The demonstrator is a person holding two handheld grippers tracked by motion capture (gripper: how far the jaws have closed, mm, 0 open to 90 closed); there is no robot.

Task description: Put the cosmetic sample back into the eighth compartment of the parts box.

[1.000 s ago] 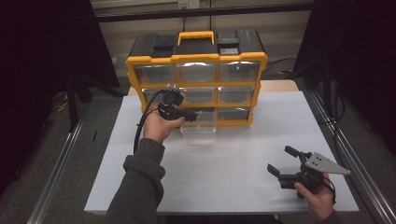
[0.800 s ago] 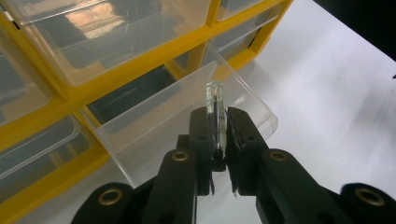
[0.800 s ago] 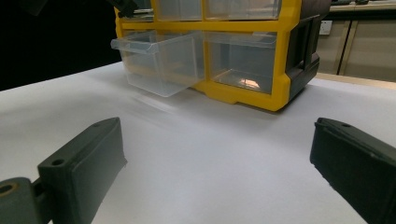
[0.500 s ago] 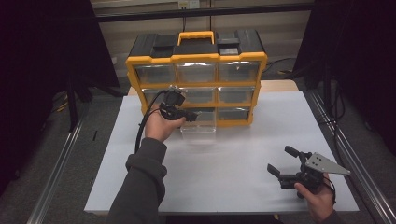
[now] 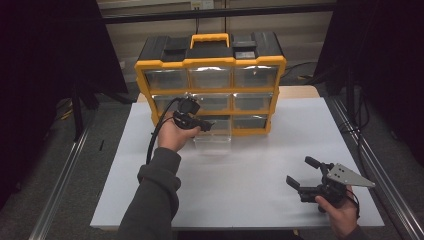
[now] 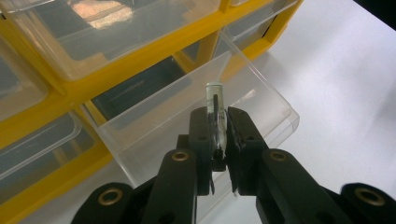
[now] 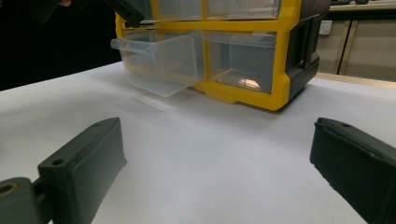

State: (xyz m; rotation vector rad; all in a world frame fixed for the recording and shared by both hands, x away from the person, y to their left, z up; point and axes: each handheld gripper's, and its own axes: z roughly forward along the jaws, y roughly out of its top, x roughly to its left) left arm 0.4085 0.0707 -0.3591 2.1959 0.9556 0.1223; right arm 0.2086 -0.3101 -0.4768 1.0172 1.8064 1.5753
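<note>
Open drawer (image 5: 212, 136) juts from organizer (image 5: 210, 80); white table (image 5: 250, 170) elsewhere bare.

A white desk (image 5: 250, 175) stands in a dim room on a grey floor (image 5: 55, 165). Metal rails (image 5: 60, 185) run along both of its sides. Black curtains (image 5: 45, 60) hang left and right. Behind is a pale panelled wall (image 5: 300, 25) with a socket (image 5: 202, 4).

High view dim; surroundings fall to black, white table (image 5: 260, 165) evenly lit from above, soft shadows only. Slight blur overall. Left gripper view brighter, with a warm glare patch on an upper clear drawer (image 6: 100, 16); near jaws soft. Right gripper view: jaws out of focus, organizer (image 7: 261, 56) sharper.
</note>
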